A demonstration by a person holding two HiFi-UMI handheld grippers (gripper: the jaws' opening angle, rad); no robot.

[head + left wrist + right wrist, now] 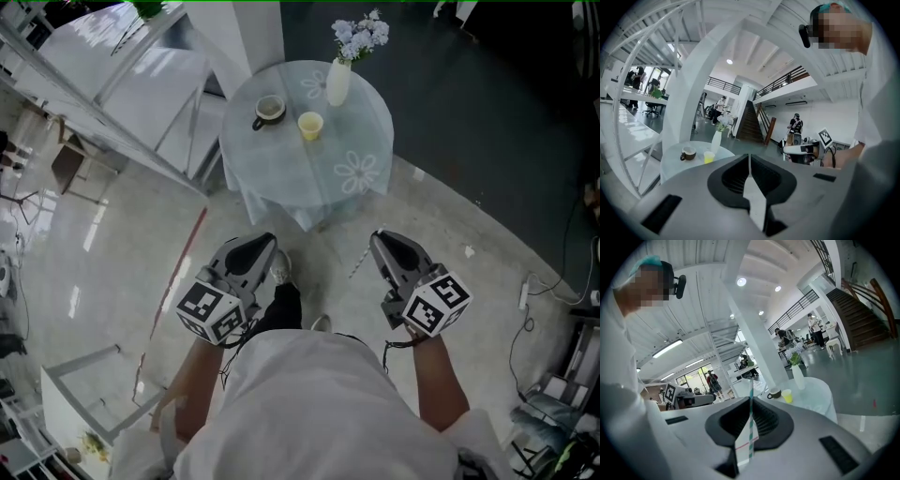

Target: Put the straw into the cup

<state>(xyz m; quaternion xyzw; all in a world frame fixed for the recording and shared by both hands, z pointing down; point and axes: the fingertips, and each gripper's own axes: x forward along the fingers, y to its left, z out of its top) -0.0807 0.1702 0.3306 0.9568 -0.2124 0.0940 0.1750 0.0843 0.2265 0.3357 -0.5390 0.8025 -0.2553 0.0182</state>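
Observation:
A small yellow cup stands on a round glass-topped table some way ahead of me; the cup also shows in the right gripper view and the cup in the left gripper view. My right gripper is shut on a green-and-white striped straw that sticks out past the jaw tips. From the head view the straw is a thin pale line beside that gripper. My left gripper is shut with nothing in it. Both grippers are held at waist height, well short of the table.
A dark mug and a white vase with pale flowers share the table with the cup. White shelving runs along the left. Cables and gear lie at the right. People stand far off in the hall.

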